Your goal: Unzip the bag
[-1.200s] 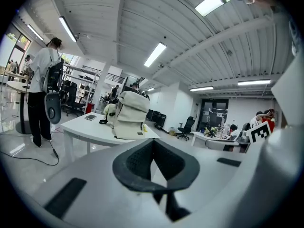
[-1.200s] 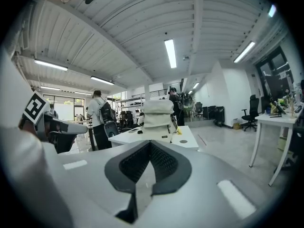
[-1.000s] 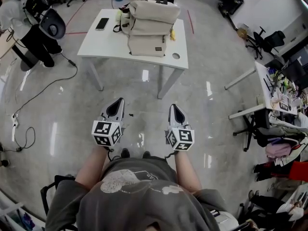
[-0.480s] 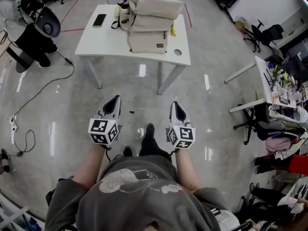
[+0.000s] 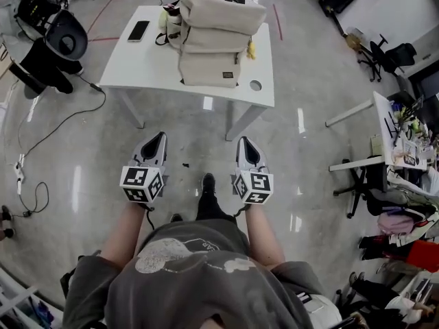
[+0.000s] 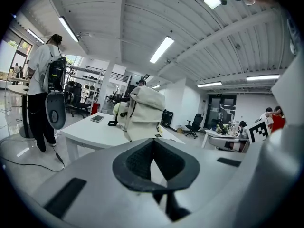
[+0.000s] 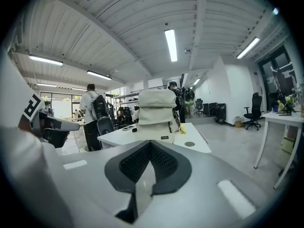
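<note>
A beige backpack (image 5: 214, 38) stands upright on a white table (image 5: 137, 64) ahead of me; it also shows in the left gripper view as the backpack (image 6: 145, 113) and in the right gripper view as the backpack (image 7: 155, 112). My left gripper (image 5: 155, 142) and right gripper (image 5: 245, 147) are held side by side over the floor, well short of the table. Both are shut with nothing between the jaws, as the left gripper (image 6: 153, 148) and right gripper (image 7: 150, 148) show in their own views.
A phone (image 5: 138, 30) and a yellow-green item (image 5: 167, 19) lie on the table by the bag. A black office chair (image 5: 58, 43) stands at the left, cables (image 5: 41, 142) trail on the floor, and cluttered desks (image 5: 398, 136) line the right. A person with a backpack (image 6: 45, 87) stands nearby.
The table and backpack have drawn slightly closer in the head view as I step forward; a foot now shows between the grippers. Both grippers stay shut and level.
</note>
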Motion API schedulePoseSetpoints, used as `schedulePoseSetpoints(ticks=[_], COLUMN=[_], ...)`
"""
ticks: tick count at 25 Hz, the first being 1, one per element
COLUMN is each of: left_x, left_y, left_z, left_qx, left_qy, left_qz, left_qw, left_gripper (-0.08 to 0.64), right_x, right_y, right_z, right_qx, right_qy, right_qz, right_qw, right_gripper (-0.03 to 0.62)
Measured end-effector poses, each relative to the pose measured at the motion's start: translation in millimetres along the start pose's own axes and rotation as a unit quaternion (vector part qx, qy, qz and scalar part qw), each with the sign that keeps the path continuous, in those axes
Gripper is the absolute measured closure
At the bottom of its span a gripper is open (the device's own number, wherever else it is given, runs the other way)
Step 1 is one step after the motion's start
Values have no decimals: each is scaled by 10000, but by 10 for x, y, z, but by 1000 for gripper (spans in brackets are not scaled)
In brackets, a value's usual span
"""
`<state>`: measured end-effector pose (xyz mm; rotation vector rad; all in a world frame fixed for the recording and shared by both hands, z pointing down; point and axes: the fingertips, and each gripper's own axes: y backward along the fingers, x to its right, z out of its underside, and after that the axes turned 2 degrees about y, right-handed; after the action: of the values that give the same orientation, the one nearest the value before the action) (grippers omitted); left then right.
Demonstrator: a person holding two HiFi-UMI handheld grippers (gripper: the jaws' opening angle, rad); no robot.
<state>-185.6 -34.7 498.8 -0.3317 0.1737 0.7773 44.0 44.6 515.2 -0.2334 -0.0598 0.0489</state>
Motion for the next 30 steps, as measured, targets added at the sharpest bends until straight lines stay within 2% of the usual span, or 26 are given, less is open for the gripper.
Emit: schedulePoseSetpoints(ticks=[7,14,21,30], left_x=[112,320,493,670], left_y=[-688,-1374,-1923,-2284], left_z=[-204,-312,-343,-397], left_qx=[-17,-28,-59,-106], left_qy=[26,-7,50,-30], left_qz=[-62,-24,-147,-78], left_qw=[10000,10000,9999,9999], left_gripper=[554,554,554,554], right_x=[427,985,1449,1578], right_y=[-529,-963,-1296,-1617], right_z=[-230,-293,-351,-407], right_qx=[36,-61,-162,-171], right_qy=[14,-25,-12,-26], right_qz=[-176,-219,-432,-693], right_qw=[9998,9997,9989,9974], right_gripper=[592,592,592,592])
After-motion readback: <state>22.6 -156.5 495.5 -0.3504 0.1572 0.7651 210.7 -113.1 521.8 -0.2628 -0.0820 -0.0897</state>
